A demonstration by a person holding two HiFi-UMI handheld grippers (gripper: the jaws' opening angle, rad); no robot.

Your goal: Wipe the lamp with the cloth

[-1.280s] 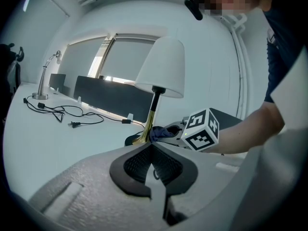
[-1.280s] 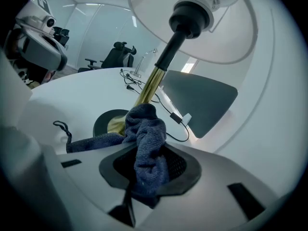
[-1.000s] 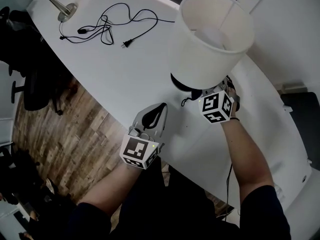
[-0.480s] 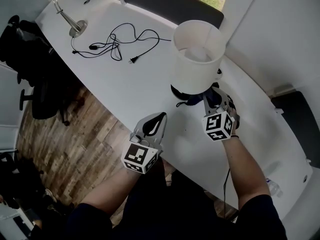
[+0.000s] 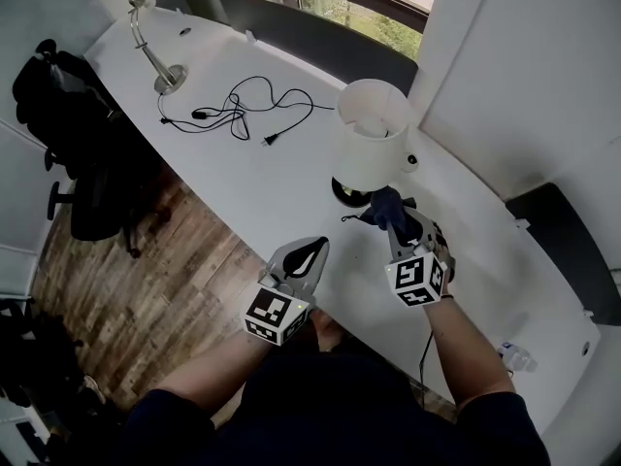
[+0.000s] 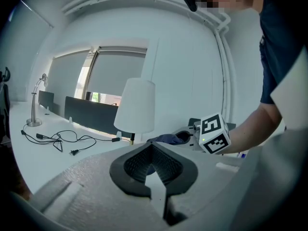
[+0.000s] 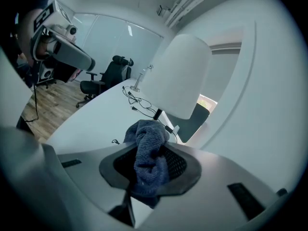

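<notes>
Two grippers: both near the lamp (image 5: 372,149).
Left gripper (image 5: 312,249): jaws pressed together, empty.
Right gripper (image 5: 400,226): pinching the cloth (image 5: 385,205), just beside the lamp.

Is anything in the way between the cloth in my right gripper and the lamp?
Nothing visible. The right gripper holds the cloth just short of the lamp, with only bare table between them.

Counter (image 5: 277,194): white, long.
Black cable (image 5: 236,116): lies loose on counter.
Silver desk light (image 5: 171,78): far end.
Office chair (image 5: 68,95): beside counter, on wooden floor (image 5: 146,280).
</notes>
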